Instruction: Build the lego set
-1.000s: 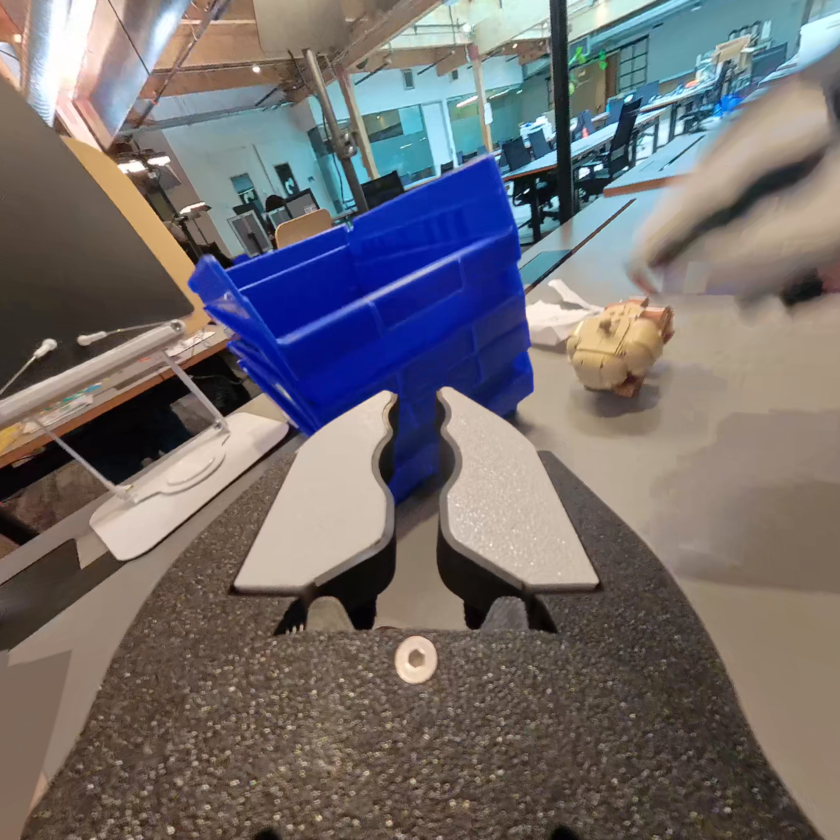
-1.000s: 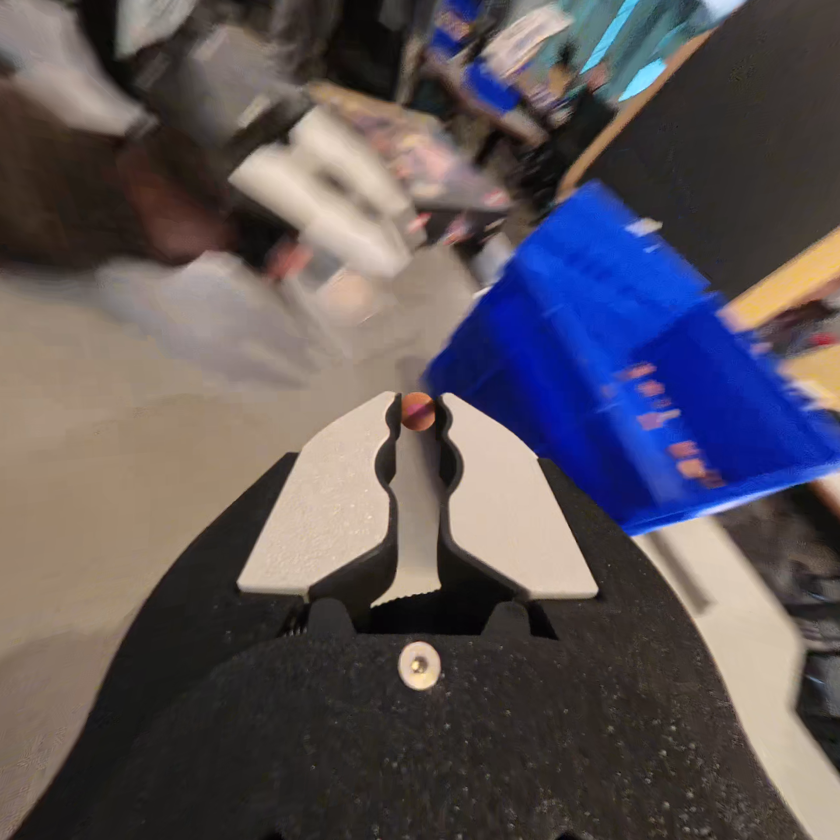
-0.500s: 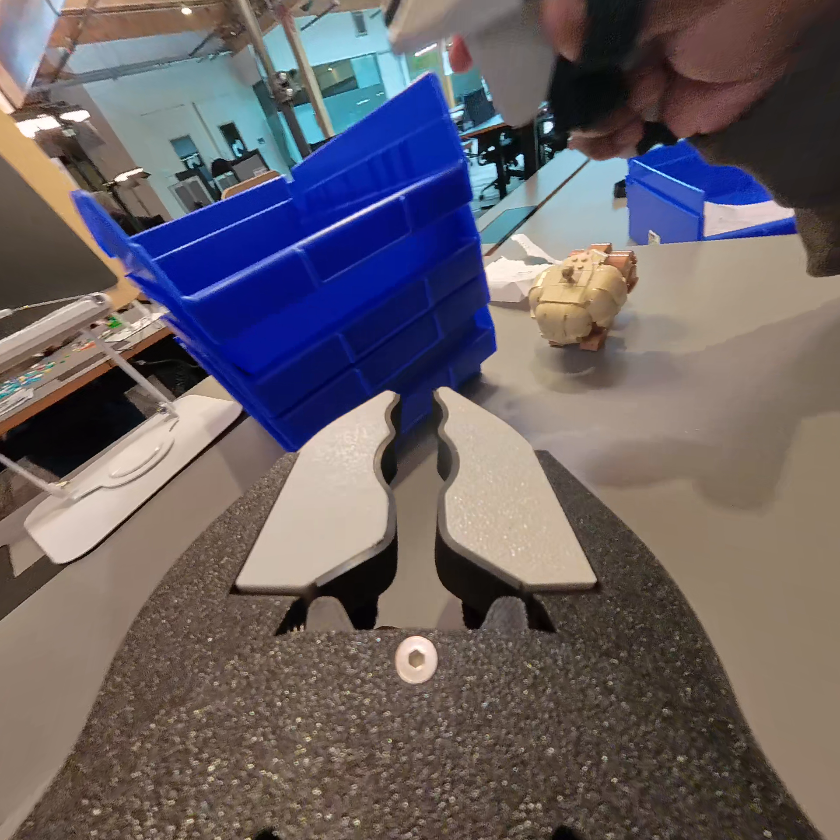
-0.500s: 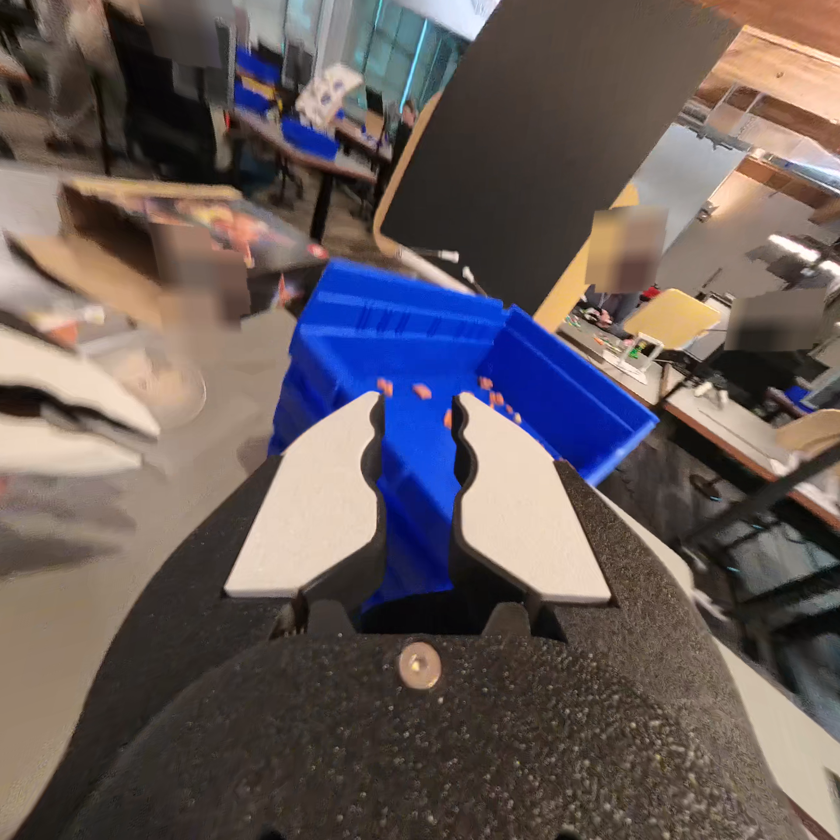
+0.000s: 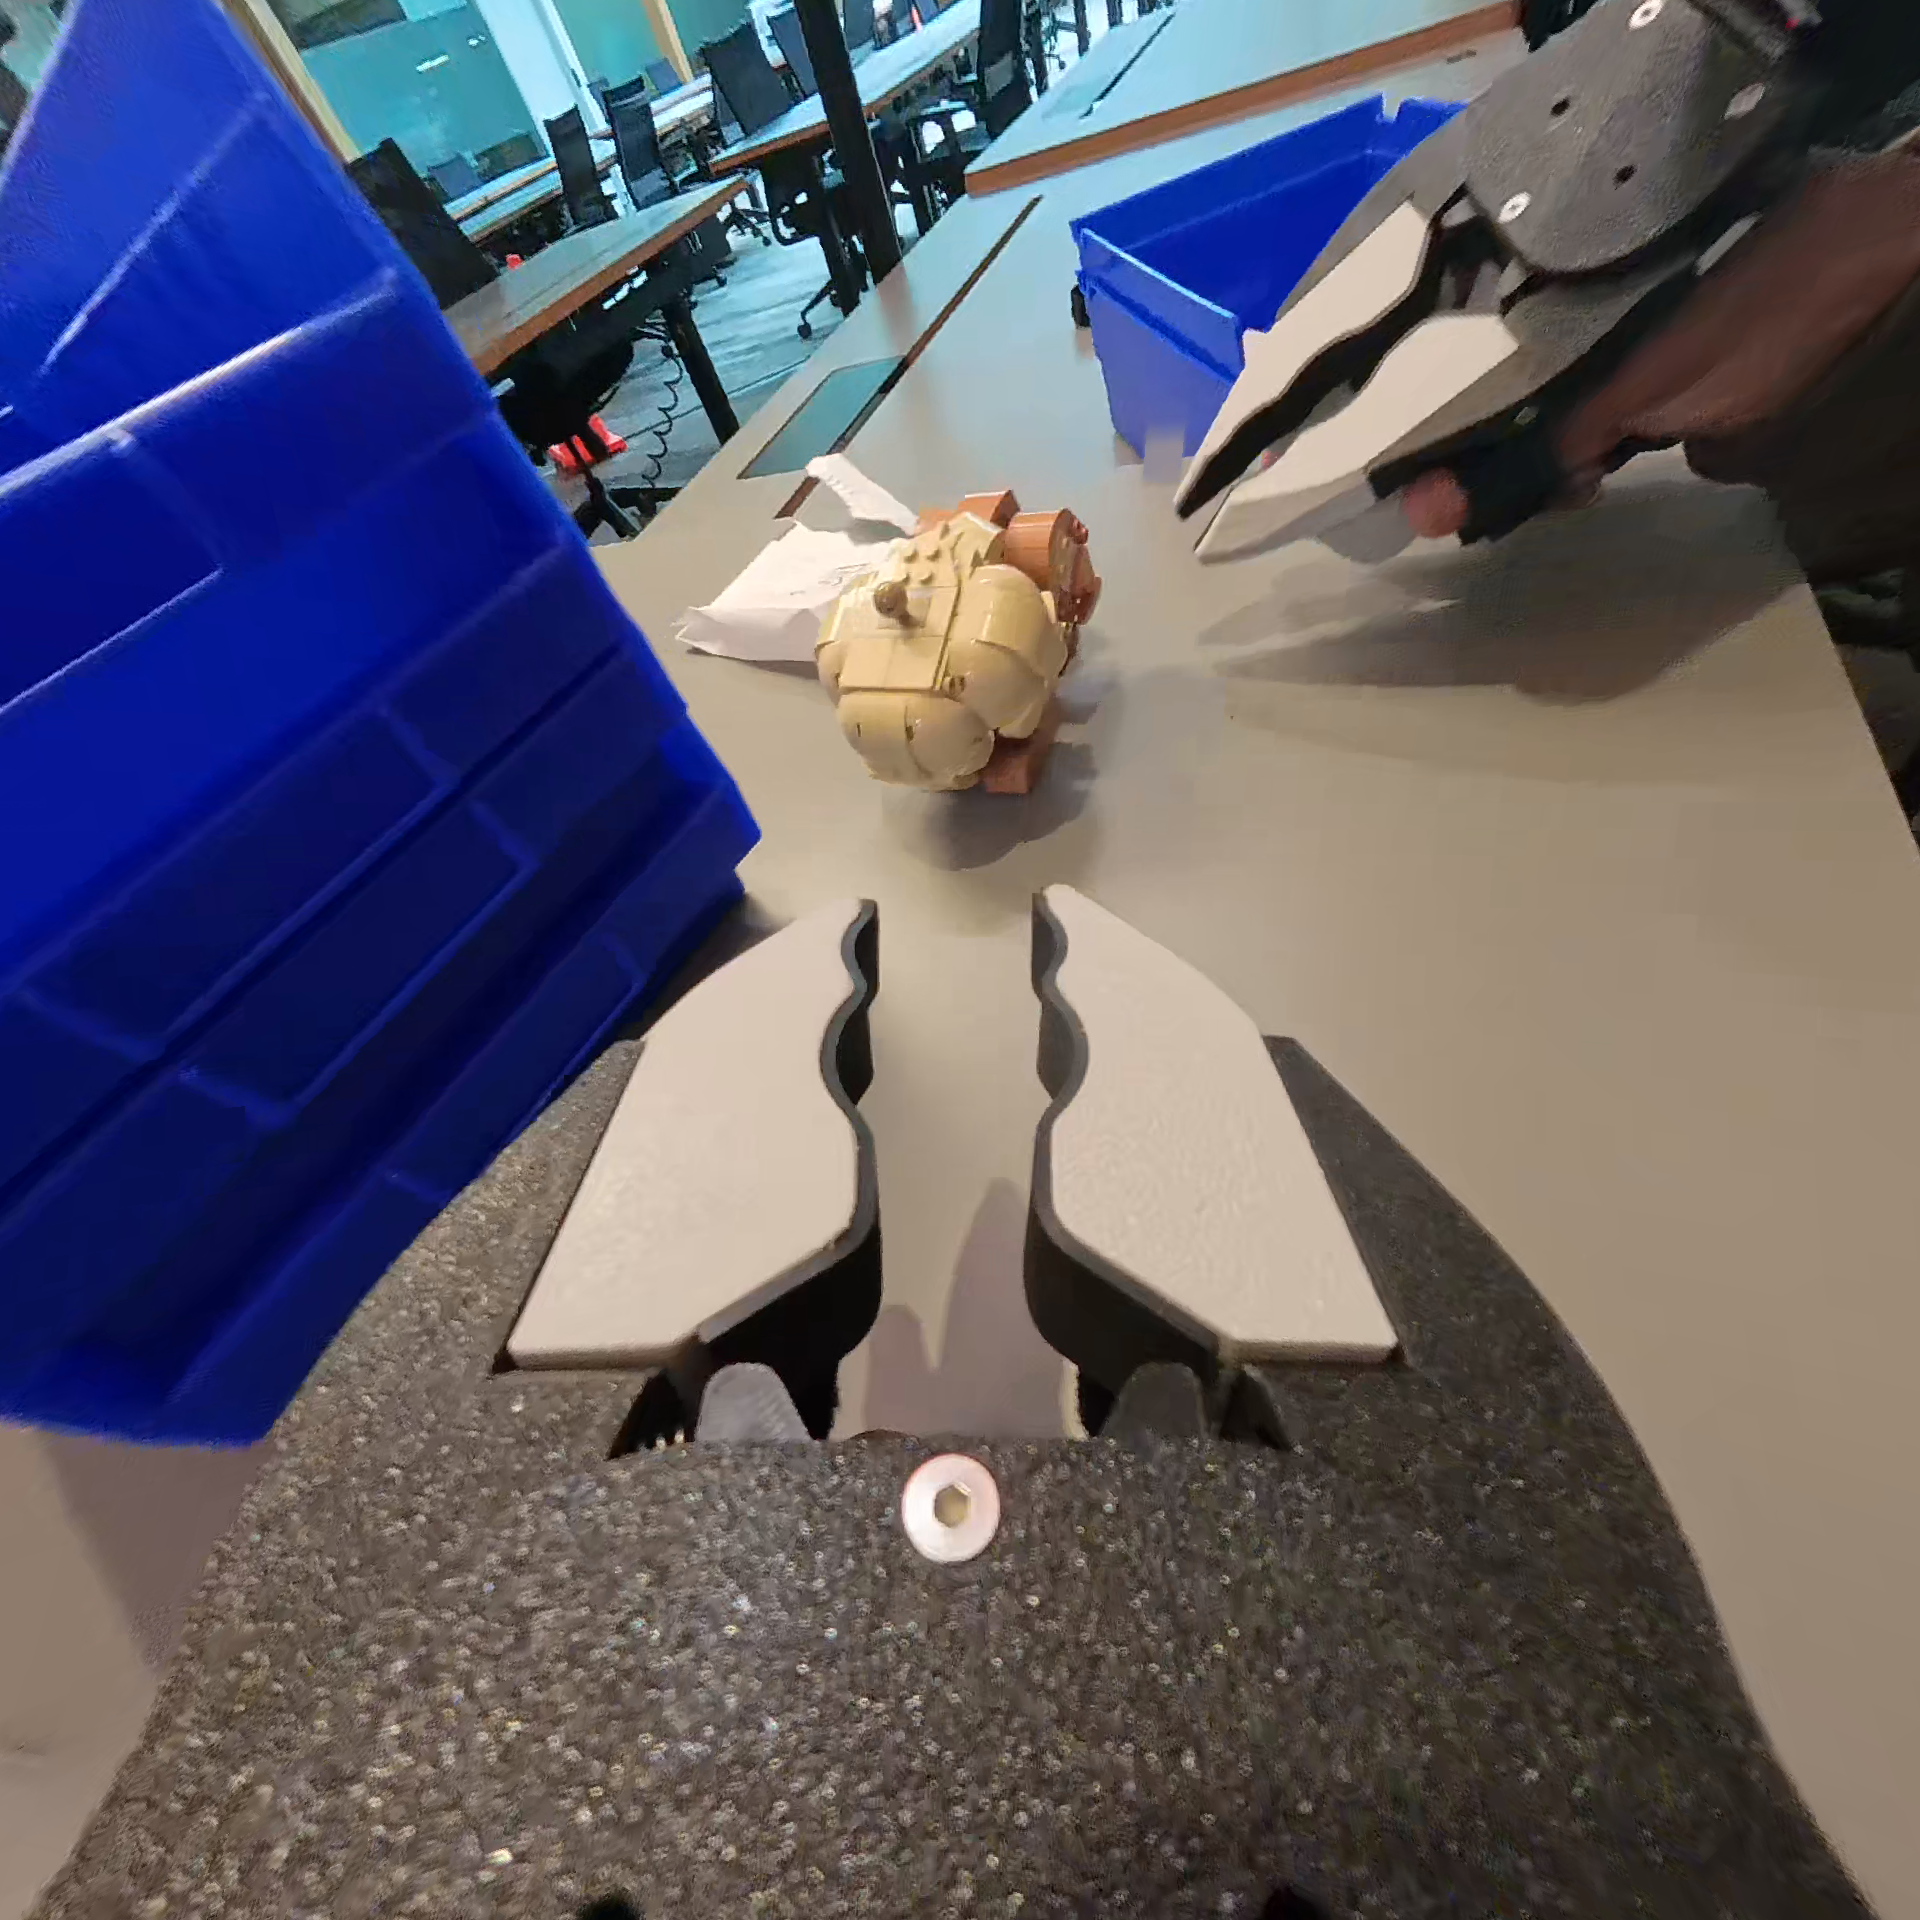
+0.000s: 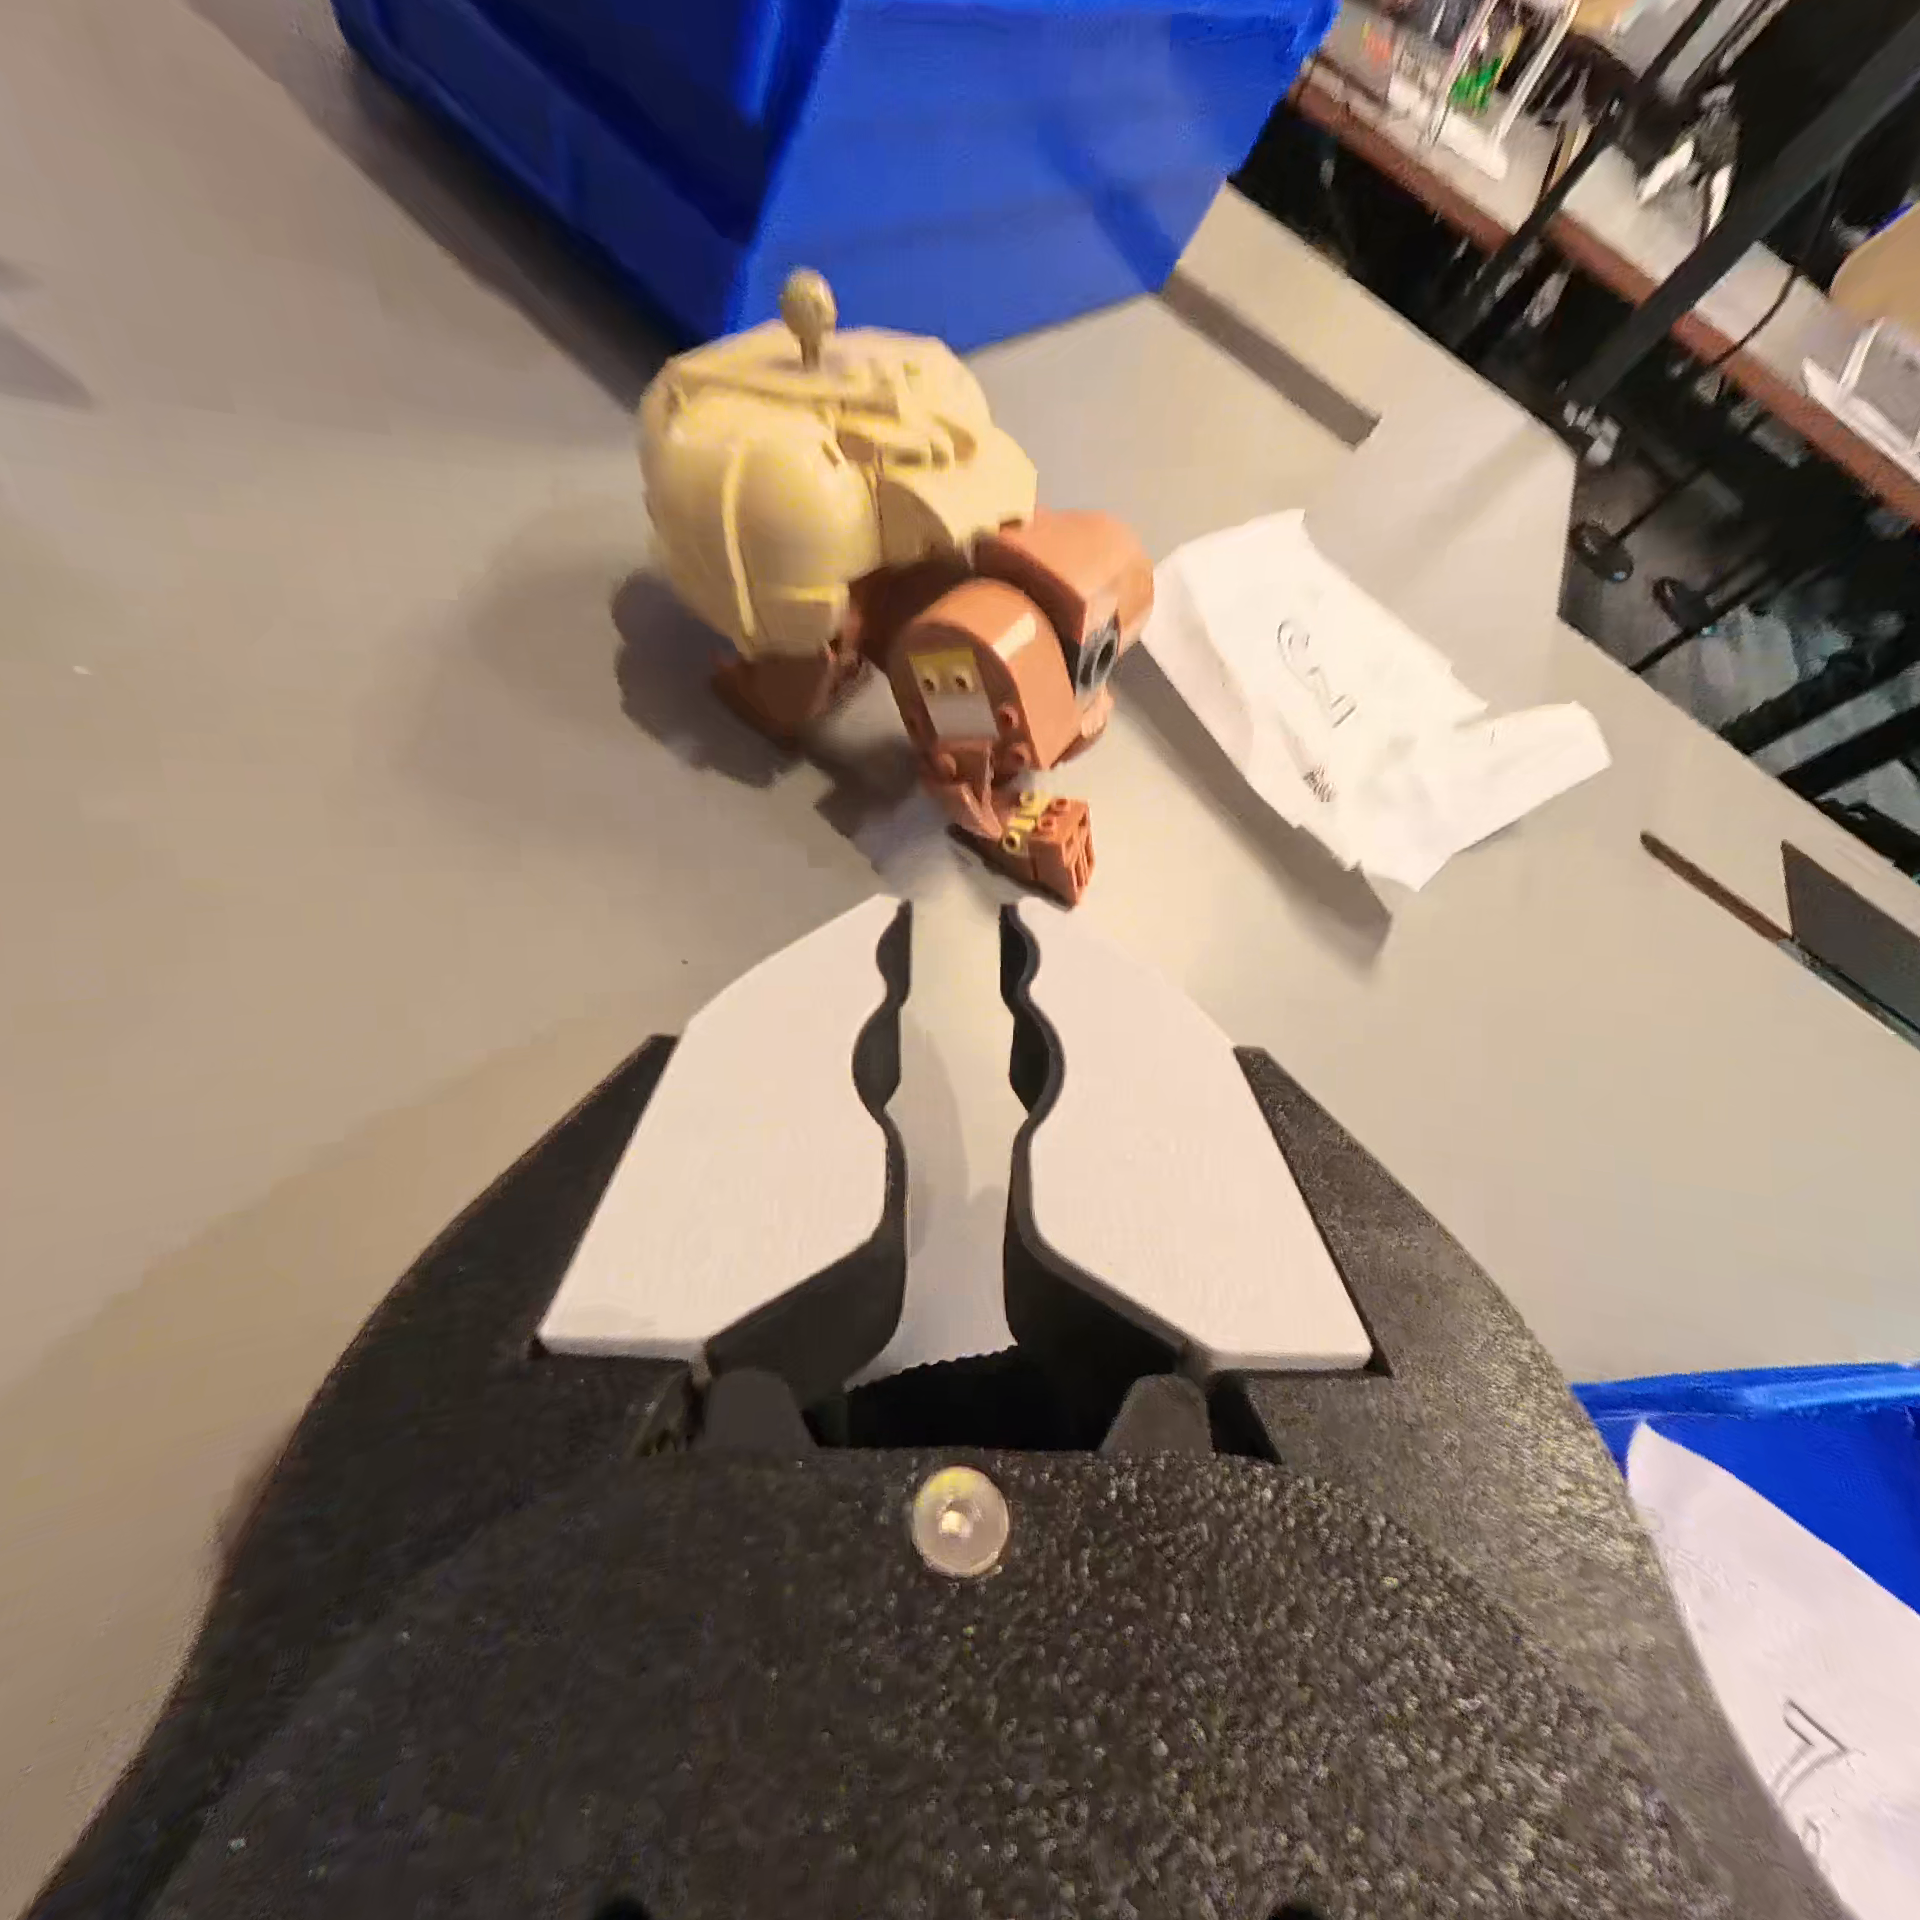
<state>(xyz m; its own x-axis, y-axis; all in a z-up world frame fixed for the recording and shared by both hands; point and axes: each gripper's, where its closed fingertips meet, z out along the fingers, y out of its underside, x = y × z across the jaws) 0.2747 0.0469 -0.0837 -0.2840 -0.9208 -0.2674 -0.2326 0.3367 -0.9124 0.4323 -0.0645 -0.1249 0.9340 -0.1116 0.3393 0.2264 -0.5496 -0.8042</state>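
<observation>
A partly built lego model (image 5: pixel 951 665) with a tan rounded body and brown parts lies on the grey table (image 5: pixel 1403 935). My left gripper (image 5: pixel 956 914) is open and empty, low over the table, a short way in front of the model. My right gripper (image 6: pixel 958 914) points at the model (image 6: pixel 831 488) from the other side. Its jaws stand a narrow gap apart with nothing between them. A small brown brick cluster (image 6: pixel 1049 847) at the end of the model's brown limb lies just beyond its right fingertip. The right gripper also shows in the left wrist view (image 5: pixel 1205 520), held by a hand.
A stack of blue bins (image 5: pixel 312 727) stands close on my left gripper's left, and behind the model in the right wrist view (image 6: pixel 883 135). Another blue bin (image 5: pixel 1195 291) stands at the back right. A white paper (image 6: pixel 1351 707) lies beside the model. The table edge (image 5: pixel 1860 707) runs on the right. Across from one pair of fingers to the other is roughly 20 cm.
My left gripper has swung right, away from the bin stack, and its jaws have opened wider. My right gripper has moved from over the blue bin down to the model, and its jaws have narrowed.
</observation>
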